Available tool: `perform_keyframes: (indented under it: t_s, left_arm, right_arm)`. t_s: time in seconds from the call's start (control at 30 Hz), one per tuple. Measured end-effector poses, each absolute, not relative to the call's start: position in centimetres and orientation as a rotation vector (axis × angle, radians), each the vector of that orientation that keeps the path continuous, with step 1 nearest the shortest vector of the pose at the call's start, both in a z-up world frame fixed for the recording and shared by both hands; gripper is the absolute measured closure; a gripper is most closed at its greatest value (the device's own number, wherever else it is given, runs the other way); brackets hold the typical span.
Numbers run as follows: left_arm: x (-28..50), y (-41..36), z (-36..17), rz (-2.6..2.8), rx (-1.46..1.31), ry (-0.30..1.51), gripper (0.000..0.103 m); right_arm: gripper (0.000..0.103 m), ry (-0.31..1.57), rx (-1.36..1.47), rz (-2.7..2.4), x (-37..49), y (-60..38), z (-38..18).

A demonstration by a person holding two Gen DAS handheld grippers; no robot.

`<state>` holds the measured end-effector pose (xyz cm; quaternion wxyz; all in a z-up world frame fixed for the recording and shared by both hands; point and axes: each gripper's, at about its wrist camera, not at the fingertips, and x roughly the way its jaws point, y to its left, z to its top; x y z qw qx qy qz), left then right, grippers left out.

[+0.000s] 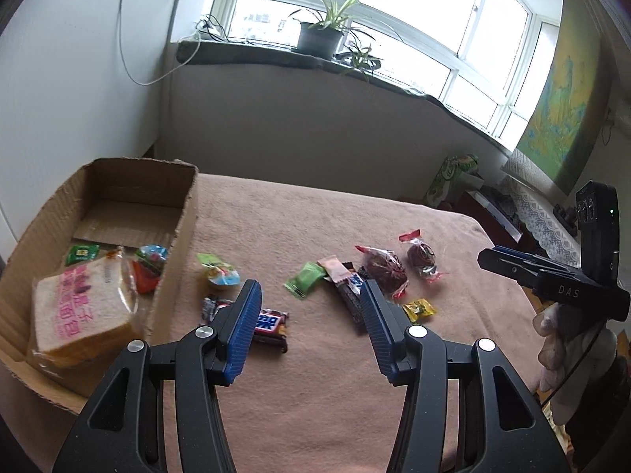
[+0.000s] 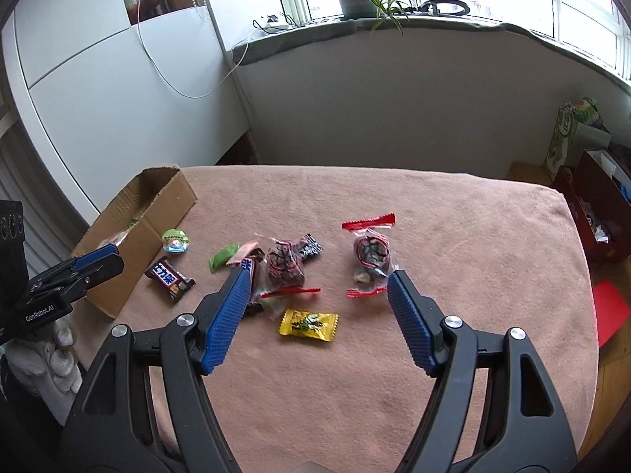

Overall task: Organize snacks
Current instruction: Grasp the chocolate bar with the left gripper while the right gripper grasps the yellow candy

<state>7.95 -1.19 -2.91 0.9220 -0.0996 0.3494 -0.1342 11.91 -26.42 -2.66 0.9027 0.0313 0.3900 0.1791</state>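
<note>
Daylight flooding in through blown-out window; casting soft, faint shadows; bending at fisheye edges; darkening in corners.

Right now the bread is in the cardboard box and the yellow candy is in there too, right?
Not quite. The bread is in the cardboard box, but the yellow candy lies out on the pink cloth, near the other loose snacks. The right wrist view shows it most clearly.
</note>
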Motion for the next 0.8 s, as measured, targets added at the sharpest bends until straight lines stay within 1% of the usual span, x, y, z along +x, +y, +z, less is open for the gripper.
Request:
perform_keyframes:
  t_s: [0.13, 0.17, 0.2, 0.23, 0.4, 0.57, 0.8]
  left_arm:
    - [8.8, -3.0, -3.8, -0.302, -0.198, 0.753, 0.052]
    - [9.0, -3.2, -4.0, -0.308, -0.199, 0.762, 0.052]
    - [9.2, -3.5, -4.3, -0.315, -0.201, 0.771, 0.052]
    - [9.4, -3.8, -4.6, -0.319, -0.205, 0.780, 0.052]
    - [10.4, -4.8, -5.6, -0.334, -0.202, 0.821, 0.052]
    - [11.7, -6.1, -6.5, -0.348, -0.192, 0.862, 0.052]
    - [13.8, -7.6, -7.7, -0.342, -0.179, 0.912, 0.052]
  right_arm:
    - [0.029, 0.847, 0.026, 0.419, 11.9, -26.4, -4.5]
    - [0.032, 0.857, 0.013, 0.440, 12.0, -26.1, -5.0]
    - [0.038, 0.870, -0.002, 0.465, 12.1, -25.8, -5.4]
    - [0.042, 0.884, -0.023, 0.491, 12.2, -25.5, -5.8]
    - [0.048, 0.925, -0.166, 0.584, 12.7, -23.7, -7.8]
    - [0.048, 0.945, -0.295, 0.633, 13.3, -22.5, -8.9]
    - [0.048, 0.971, -0.377, 0.693, 14.5, -21.7, -10.1]
